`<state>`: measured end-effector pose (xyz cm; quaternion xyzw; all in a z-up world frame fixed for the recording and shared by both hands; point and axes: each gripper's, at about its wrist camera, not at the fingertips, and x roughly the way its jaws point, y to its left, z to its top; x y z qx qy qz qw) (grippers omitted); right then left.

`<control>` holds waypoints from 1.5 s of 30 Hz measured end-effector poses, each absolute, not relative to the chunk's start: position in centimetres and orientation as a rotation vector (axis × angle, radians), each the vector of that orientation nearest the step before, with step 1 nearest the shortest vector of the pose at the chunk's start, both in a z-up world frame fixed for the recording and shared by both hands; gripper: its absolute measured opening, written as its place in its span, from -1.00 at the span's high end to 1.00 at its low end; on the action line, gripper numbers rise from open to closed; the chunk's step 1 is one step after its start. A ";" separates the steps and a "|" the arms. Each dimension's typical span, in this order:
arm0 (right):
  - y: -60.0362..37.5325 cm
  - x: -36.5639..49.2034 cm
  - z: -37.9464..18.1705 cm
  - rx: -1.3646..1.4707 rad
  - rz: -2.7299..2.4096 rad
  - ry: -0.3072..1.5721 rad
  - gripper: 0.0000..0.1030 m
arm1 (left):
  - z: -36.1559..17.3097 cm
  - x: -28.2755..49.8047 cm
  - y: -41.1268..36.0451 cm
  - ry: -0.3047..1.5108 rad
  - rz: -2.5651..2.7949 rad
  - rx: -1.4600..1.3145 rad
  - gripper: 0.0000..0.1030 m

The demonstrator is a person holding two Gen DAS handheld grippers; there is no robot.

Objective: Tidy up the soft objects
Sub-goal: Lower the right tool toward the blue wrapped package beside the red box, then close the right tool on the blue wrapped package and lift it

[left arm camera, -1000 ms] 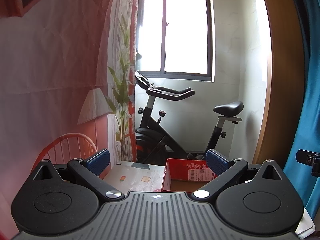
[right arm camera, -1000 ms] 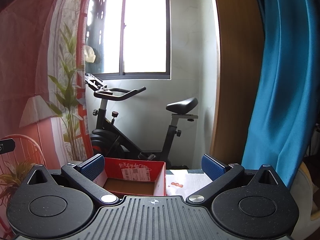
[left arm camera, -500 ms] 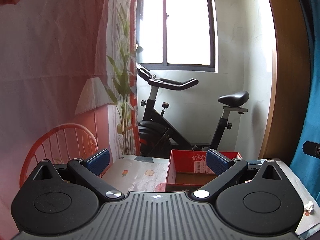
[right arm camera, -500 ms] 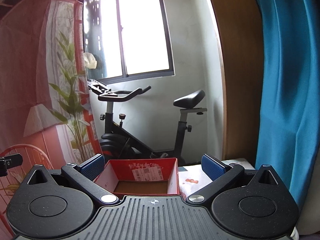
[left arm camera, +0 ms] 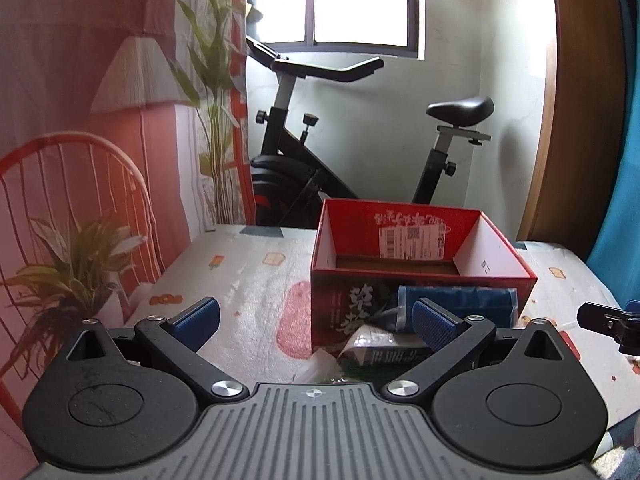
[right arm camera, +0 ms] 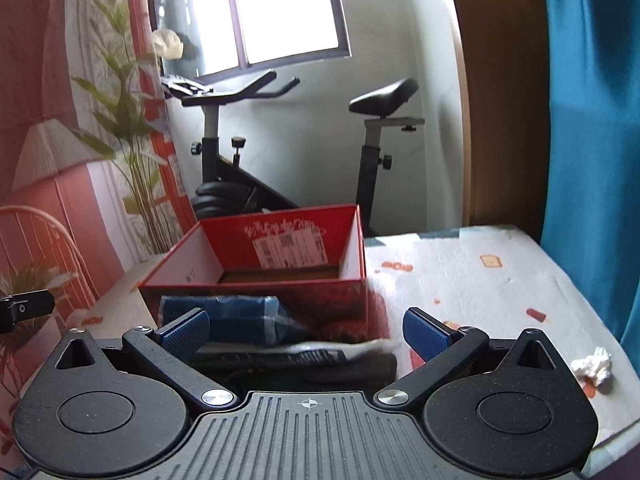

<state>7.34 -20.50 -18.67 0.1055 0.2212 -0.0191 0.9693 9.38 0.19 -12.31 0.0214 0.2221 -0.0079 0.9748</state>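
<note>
You have tipped both views down: your left gripper (left arm camera: 316,318) and right gripper (right arm camera: 306,330), jaws spread and empty, now face the blue plastic-wrapped soft pack (left arm camera: 460,306) lying against the open red cardboard box (left arm camera: 420,276).

Both wrist cameras sit low over the table (left arm camera: 248,264), facing the window wall; they share the nearby red box (left arm camera: 420,276) (right arm camera: 256,276) and exercise bike (left arm camera: 340,152) (right arm camera: 288,140)

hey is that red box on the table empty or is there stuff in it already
Empty as far as shows: the red box is open-topped with bare brown floor. Its near floor is hidden by the front wall. The blue packet lies outside, against its front.
</note>
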 end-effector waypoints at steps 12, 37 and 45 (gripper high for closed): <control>-19.7 8.5 -25.2 0.194 -0.008 0.542 -0.99 | -19.8 12.4 2.2 0.621 -0.056 -0.021 -1.00; -18.6 7.8 -27.6 0.137 0.055 0.617 -0.90 | -25.4 12.4 2.0 0.863 -0.191 -0.153 -0.97; -19.0 8.3 -25.7 0.112 0.053 0.554 -0.84 | -22.7 12.8 2.2 0.765 -0.184 -0.168 -0.92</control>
